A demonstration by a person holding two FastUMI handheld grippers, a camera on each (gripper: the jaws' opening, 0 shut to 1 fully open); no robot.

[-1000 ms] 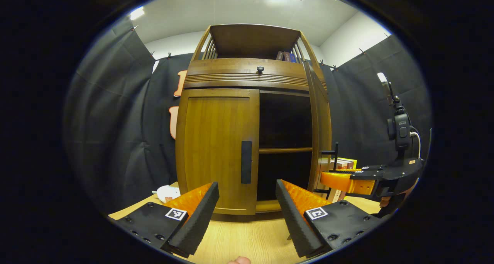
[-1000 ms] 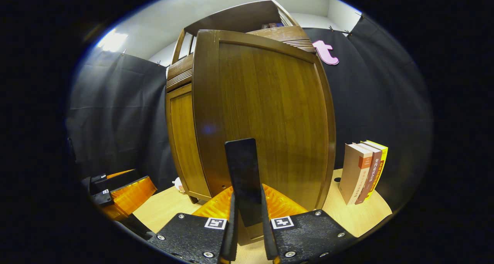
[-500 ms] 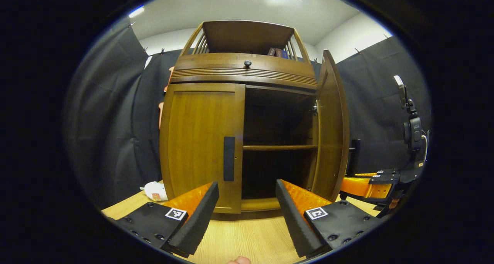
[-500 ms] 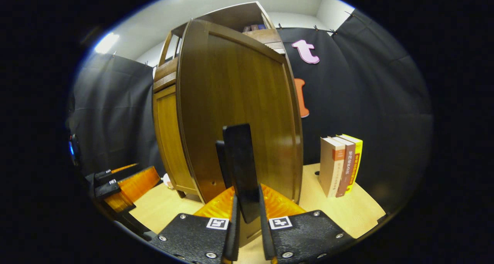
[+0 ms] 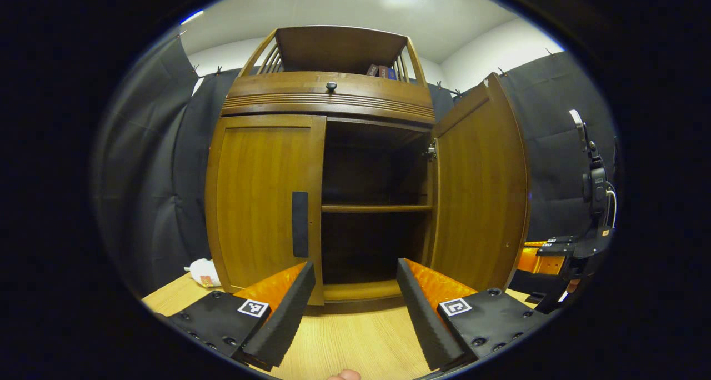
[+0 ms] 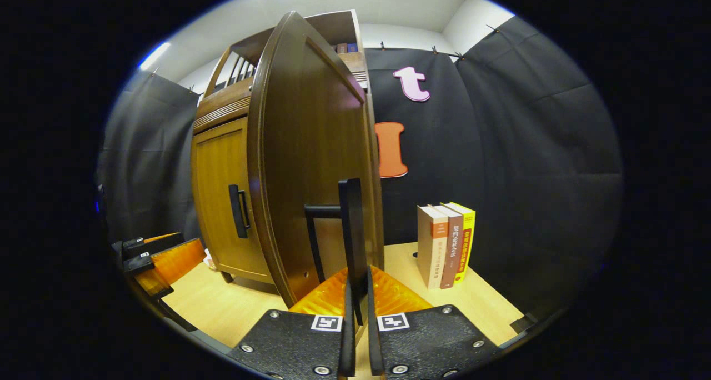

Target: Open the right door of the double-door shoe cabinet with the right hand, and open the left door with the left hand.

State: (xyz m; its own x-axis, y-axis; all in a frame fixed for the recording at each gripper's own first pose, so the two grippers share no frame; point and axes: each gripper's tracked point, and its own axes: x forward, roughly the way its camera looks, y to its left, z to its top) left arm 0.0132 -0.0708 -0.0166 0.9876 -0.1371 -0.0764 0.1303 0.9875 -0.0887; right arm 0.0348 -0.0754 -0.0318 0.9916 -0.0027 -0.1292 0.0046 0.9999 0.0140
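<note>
The wooden shoe cabinet (image 5: pixel 328 94) stands on the table straight ahead in the left gripper view. Its right door (image 5: pixel 480 185) stands swung wide open, showing a dark interior with one shelf (image 5: pixel 376 208). The left door (image 5: pixel 261 196) is closed, its black handle (image 5: pixel 300 224) near the inner edge. My left gripper (image 5: pixel 355 296) is open, a short way in front of the cabinet base. In the right gripper view my right gripper (image 6: pixel 356 313) is shut on the right door's black handle (image 6: pixel 353 230), with the door (image 6: pixel 311 163) edge-on. The right gripper (image 5: pixel 547 258) also appears beyond the open door.
Three upright books (image 6: pixel 447 246) stand on the wooden table (image 6: pixel 477 296) right of the cabinet. A small white object (image 5: pixel 201 271) lies at the cabinet's left foot. Books (image 5: pixel 380 70) sit on the cabinet's top shelf. Black cloth walls enclose the booth.
My right gripper pulled the right door from about half open to wide open. The left gripper drifted rightward, staying open.
</note>
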